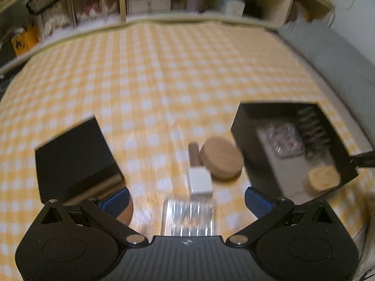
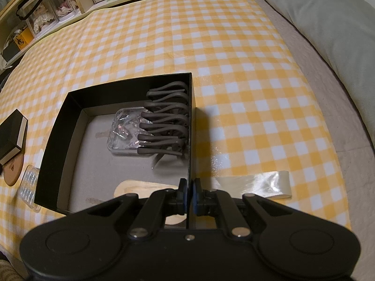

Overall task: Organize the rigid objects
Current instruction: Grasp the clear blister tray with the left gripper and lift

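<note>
Partly filled: right gripper [image 2: 189,190] clamps the open black cardboard box's [image 2: 58,126] wall; left gripper [image 1: 187,201], jaws wide, flanks the clear plastic case [image 1: 188,217] outside.

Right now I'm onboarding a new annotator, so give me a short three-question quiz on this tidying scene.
1. True or false: the right tongs are clamped on the wall of the black box.
2. Which lies inside the black box? A) a stack of dark hangers B) the small black lidded box C) the strip of clear tape
3. Fill in: the left tongs are ____, with a clear plastic case on the checked cloth between their fingers.

Key: 1 true; 2 A; 3 open
</note>
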Available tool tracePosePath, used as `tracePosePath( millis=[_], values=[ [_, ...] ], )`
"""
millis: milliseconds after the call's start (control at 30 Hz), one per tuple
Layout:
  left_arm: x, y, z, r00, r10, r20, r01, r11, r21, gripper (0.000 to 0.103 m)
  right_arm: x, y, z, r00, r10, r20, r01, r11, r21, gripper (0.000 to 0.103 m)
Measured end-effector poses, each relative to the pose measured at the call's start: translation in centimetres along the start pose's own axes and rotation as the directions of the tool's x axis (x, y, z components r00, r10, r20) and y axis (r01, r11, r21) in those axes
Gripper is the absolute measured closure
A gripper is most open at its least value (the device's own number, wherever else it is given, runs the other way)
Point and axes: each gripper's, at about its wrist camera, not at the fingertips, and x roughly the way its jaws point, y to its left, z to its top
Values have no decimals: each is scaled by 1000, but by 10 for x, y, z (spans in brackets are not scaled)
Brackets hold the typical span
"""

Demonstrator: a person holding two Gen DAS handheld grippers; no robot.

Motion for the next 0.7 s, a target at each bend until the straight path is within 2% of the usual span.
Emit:
tracePosePath(
  millis=[267, 500, 567, 700],
  values=[
    [37, -5, -15, 994, 8, -112, -5, 1000, 25, 5, 2, -1, 0, 1000, -7, -2, 7, 1000, -10, 98],
    [60, -11, -22, 986, 41, -160, -34, 998, 48, 9, 2, 0, 0, 1000, -7, -1, 7, 1000, -16, 98],
    [66, -12, -22, 984, 54, -169, -49, 998, 36, 12, 1, 0, 0, 1000, -7, -1, 7, 1000, -16, 98],
    [68, -13, -23, 981, 85, -173, -80, 996, 39, 25, 1, 0, 0, 1000, -6, -1, 6, 1000, -16, 98]
  ],
)
